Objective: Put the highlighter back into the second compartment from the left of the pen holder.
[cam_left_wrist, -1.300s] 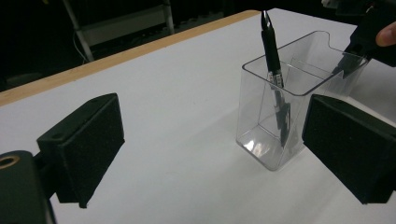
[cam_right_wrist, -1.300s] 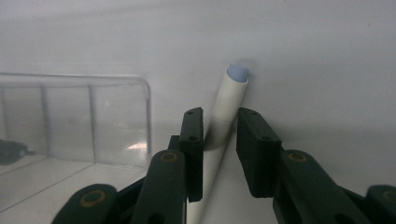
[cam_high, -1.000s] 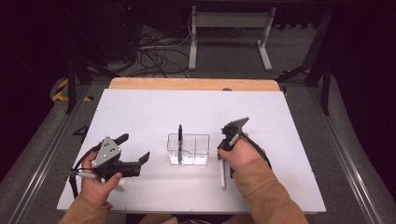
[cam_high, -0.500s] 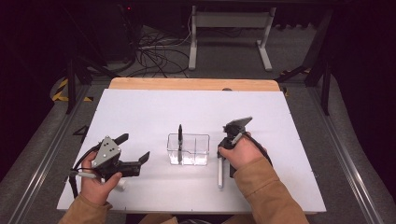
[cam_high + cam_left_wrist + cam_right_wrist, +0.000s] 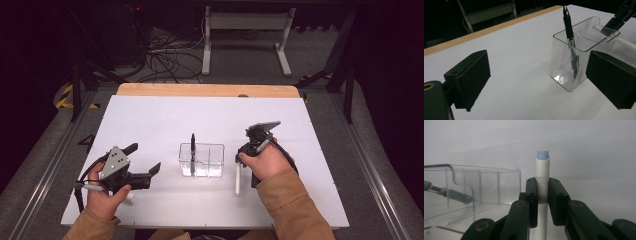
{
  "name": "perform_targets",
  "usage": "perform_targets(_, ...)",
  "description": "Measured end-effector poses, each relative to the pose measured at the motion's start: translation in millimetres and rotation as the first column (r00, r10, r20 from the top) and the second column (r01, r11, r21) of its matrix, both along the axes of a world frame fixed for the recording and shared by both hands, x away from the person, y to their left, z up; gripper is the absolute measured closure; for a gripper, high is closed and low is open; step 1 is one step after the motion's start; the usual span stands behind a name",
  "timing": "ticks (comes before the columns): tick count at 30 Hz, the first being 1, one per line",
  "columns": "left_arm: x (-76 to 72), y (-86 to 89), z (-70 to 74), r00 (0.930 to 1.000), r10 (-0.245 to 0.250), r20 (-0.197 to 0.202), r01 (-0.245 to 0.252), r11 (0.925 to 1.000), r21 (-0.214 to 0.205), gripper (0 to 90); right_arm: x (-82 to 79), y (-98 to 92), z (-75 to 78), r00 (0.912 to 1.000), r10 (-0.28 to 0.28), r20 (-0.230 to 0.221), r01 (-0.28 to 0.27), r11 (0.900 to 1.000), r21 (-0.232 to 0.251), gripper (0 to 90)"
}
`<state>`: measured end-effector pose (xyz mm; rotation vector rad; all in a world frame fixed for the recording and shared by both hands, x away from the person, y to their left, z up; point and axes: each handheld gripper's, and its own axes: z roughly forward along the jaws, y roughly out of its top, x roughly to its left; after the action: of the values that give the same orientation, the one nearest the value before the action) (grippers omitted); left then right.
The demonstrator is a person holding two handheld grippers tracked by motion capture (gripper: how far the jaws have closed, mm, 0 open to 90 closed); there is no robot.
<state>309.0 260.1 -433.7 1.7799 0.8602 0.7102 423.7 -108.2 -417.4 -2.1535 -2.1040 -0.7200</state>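
Note:
A clear plastic holder (image 5: pixel 201 161) with two compartments stands mid-table, and a black pen (image 5: pixel 192 144) leans upright in its left compartment. My right gripper (image 5: pixel 245 151) hangs just right of the holder, shut on a white marker (image 5: pixel 237 181) whose length runs toward the table's near edge. In the right gripper view the jaws (image 5: pixel 542 195) clamp the white marker (image 5: pixel 542 168) below its pale blue tip, with the holder (image 5: pixel 474 192) to the left. My left gripper (image 5: pixel 146 157) rests open left of the holder (image 5: pixel 576 57), the black pen (image 5: pixel 569 31) between its spread pads (image 5: pixel 469 77).
The white table (image 5: pixel 150 115) has a wooden strip along its far edge (image 5: pixel 200 90). Cables and a metal stand's legs lie on the floor beyond it. A person's hands and tan sleeves come in from the near edge.
My right gripper has shifted slightly right and farther away with the white marker in it. The left gripper and holder have not moved.

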Motion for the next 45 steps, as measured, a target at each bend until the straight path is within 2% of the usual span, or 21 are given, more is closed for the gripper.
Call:
perform_targets(8, -0.4, 0.0, 0.5, 1.0000, -0.001, 0.002, 0.001, 1.0000, -0.001, 6.5, -4.7, -2.9, 11.3, 0.9986, 0.013, 0.051, -0.014, 0.9999, 0.007, 79.3)
perform_targets(11, -0.4, -0.2, 0.5, 1.0000, -0.001, 0.002, 0.001, 1.0000, -0.002, 6.5, -6.9, -4.5, 16.3, 0.9961, 0.031, 0.082, -0.032, 0.9995, 0.008, 79.4)
perform_targets(15, -0.2, 0.0, 0.4, 1.0000, 0.000, 0.001, 0.000, 1.0000, -0.001, 6.5, -12.1, -6.8, 26.6, 0.9846, 0.060, 0.164, -0.062, 0.9980, 0.010, 79.4)
perform_targets(18, -0.3, -0.3, 0.3, 1.0000, 0.000, 0.002, 0.000, 1.0000, -0.001, 6.5, -16.0, -8.1, 34.5, 0.9697, 0.082, 0.230, -0.085, 0.9964, 0.003, 79.4)
perform_targets(20, -0.4, -0.2, 0.4, 1.0000, 0.000, 0.003, 0.000, 1.0000, -0.001, 6.5, -18.7, -9.0, 39.3, 0.9556, 0.102, 0.276, -0.105, 0.9945, -0.005, 79.4)
perform_targets(25, -0.5, 0.3, 0.6, 1.0000, 0.003, 0.003, -0.003, 1.0000, 0.000, 6.5, -25.2, -10.4, 49.8, 0.9276, 0.131, 0.350, -0.137, 0.9906, -0.008, 79.5)
perform_targets(30, -0.6, 0.2, 0.6, 1.0000, 0.003, 0.005, -0.003, 1.0000, 0.000, 6.5, -31.2, -12.0, 58.5, 0.8894, 0.164, 0.427, -0.176, 0.9844, -0.012, 79.5)
perform_targets(33, -0.7, 0.3, 0.9, 1.0000, 0.003, 0.006, -0.003, 1.0000, -0.001, 6.5, -34.1, -12.3, 62.5, 0.8590, 0.189, 0.476, -0.200, 0.9794, -0.026, 79.5)
perform_targets(35, -0.7, 0.2, 0.9, 1.0000, 0.002, 0.008, -0.002, 1.0000, -0.003, 6.5, -35.7, -12.5, 64.8, 0.8435, 0.199, 0.499, -0.211, 0.9769, -0.033, 79.5)
perform_targets(36, -0.7, 0.2, 0.9, 1.0000, 0.001, 0.009, -0.001, 1.0000, -0.003, 6.5, -36.6, -12.7, 66.1, 0.8292, 0.206, 0.520, -0.219, 0.9750, -0.038, 79.5)
perform_targets(38, -0.9, 0.1, 0.9, 1.0000, 0.001, 0.009, -0.001, 1.0000, -0.005, 6.5, -38.7, -12.8, 69.0, 0.8095, 0.209, 0.549, -0.223, 0.9739, -0.042, 79.5)
perform_targets(40, -0.8, 0.3, 1.0, 0.9999, 0.002, 0.010, -0.002, 1.0000, -0.005, 6.5, -40.6, -13.5, 71.9, 0.7838, 0.219, 0.581, -0.236, 0.9705, -0.048, 79.5)
perform_targets(42, -0.9, 0.7, 1.3, 0.9999, 0.003, 0.012, -0.003, 1.0000, -0.004, 6.5, -42.0, -13.4, 74.2, 0.7680, 0.225, 0.600, -0.244, 0.9686, -0.051, 79.5)
perform_targets(45, -1.1, 0.7, 1.5, 0.9999, 0.001, 0.012, -0.001, 1.0000, -0.004, 6.5, -44.2, -13.3, 77.1, 0.7334, 0.242, 0.635, -0.264, 0.9626, -0.062, 79.5)
